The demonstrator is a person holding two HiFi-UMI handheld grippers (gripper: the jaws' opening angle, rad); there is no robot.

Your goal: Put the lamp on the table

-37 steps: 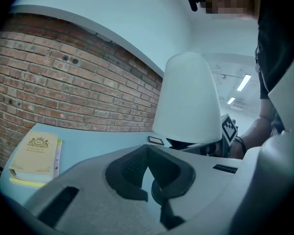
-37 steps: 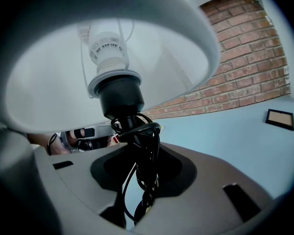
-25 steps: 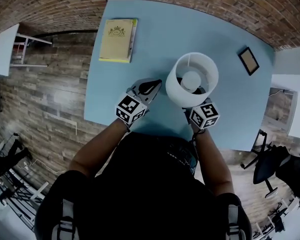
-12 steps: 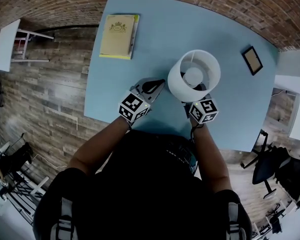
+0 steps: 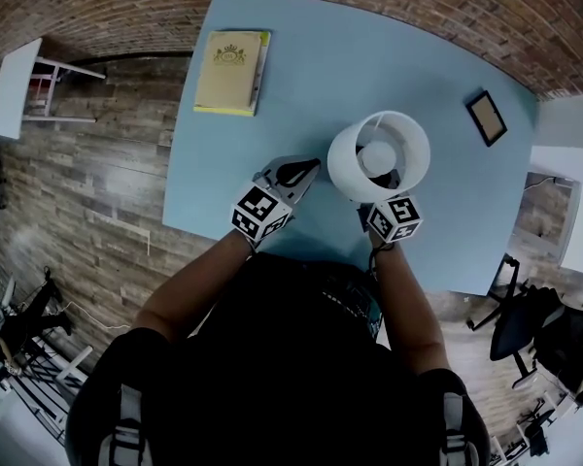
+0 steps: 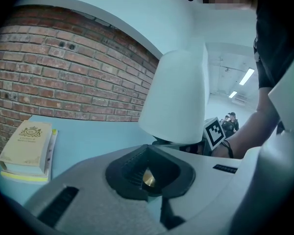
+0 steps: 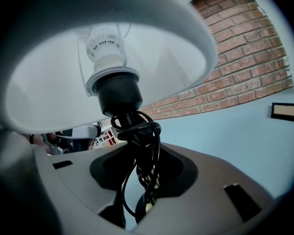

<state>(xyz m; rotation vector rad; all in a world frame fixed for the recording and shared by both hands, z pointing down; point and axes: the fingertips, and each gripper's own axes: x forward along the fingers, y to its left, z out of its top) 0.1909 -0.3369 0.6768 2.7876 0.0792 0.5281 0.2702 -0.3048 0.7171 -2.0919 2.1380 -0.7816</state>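
On my right gripper (image 7: 143, 182) the jaws are opening round the black, cord-wound stem of the lamp (image 7: 112, 89), under its smooth white drum shade; my left gripper (image 6: 147, 176) is closed, empty

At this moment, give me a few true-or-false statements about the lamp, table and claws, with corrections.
1. A cream-yellow book lies at the light blue table's far left corner. True.
2. The black stem of the white drum-shaded lamp stands between the left claw's jaws. False: the left claw is shut and empty; the stem stands between the right claw's jaws, which are opening.
3. A black cord is wound round that stem. True.
4. The small dark picture frame lies beside the book. False: it lies across the table, near the right edge.
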